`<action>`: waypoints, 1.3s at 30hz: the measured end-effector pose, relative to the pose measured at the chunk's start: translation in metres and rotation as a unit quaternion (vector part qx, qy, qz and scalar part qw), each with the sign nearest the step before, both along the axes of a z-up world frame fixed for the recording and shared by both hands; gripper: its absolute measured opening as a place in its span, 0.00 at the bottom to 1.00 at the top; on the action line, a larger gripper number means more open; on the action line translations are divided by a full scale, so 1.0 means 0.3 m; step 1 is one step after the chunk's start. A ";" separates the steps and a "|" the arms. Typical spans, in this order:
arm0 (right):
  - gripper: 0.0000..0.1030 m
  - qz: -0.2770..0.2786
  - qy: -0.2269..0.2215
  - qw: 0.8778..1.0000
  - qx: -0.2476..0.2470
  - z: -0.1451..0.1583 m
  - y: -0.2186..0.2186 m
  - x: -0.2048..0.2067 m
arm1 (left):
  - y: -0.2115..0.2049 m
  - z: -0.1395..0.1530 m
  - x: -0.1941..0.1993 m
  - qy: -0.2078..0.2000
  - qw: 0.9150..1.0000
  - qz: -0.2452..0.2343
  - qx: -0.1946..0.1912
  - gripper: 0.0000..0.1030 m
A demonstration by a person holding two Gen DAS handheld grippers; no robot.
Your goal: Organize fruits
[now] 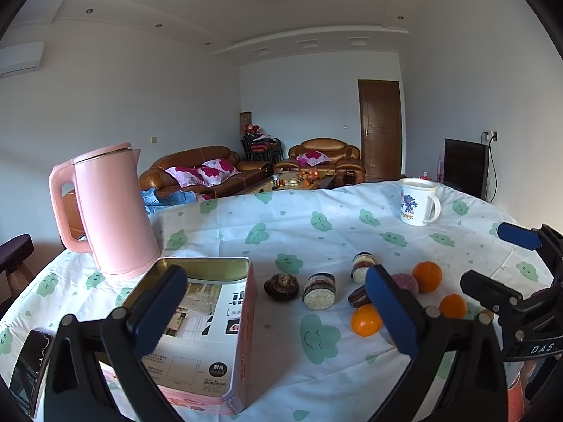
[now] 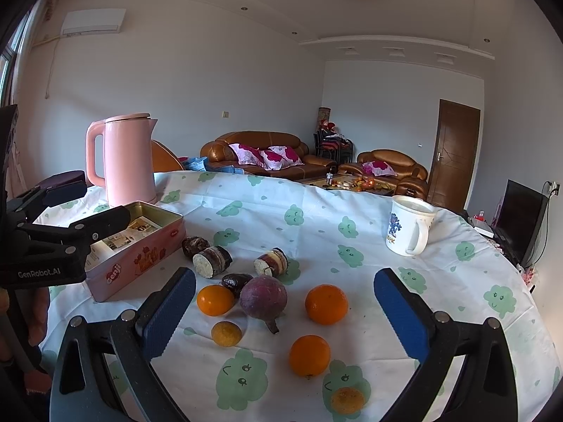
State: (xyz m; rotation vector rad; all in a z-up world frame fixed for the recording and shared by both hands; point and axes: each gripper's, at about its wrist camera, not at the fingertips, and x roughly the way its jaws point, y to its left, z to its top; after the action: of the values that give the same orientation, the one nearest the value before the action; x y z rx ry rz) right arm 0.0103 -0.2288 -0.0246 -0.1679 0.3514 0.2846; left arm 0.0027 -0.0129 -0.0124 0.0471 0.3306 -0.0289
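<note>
Several oranges lie on the clouded tablecloth: one [image 2: 326,304] right of a purple round fruit [image 2: 264,296], one [image 2: 215,300] left of it, one [image 2: 309,355] nearer me. Two small yellow fruits [image 2: 226,333] [image 2: 347,400] lie near. Two cut sugarcane pieces [image 2: 212,261] [image 2: 271,262] and dark water chestnuts [image 2: 194,245] lie behind. An open pink tin [image 2: 135,256] stands at left. My right gripper [image 2: 285,313] is open and empty above the fruits. My left gripper [image 1: 276,311] is open and empty, its left finger [image 1: 160,307] over the tin [image 1: 207,330].
A pink kettle [image 2: 128,160] stands behind the tin. A white mug [image 2: 408,227] stands at the back right of the round table [image 2: 316,200]. The right gripper shows at the left wrist view's right edge [image 1: 517,267]. Sofas and a door lie beyond.
</note>
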 end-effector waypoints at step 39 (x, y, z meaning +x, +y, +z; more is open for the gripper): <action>0.66 -0.033 0.097 0.995 0.003 -0.212 -0.192 0.005 | -0.266 -0.161 0.060 0.115 0.986 -0.118 0.017 0.79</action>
State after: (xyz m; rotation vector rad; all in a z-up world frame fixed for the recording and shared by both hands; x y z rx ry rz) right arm 0.0119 -0.2864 -0.0880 -0.1219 0.5468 0.2364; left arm 0.0207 -0.0927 -0.0605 0.1164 0.5555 -0.2650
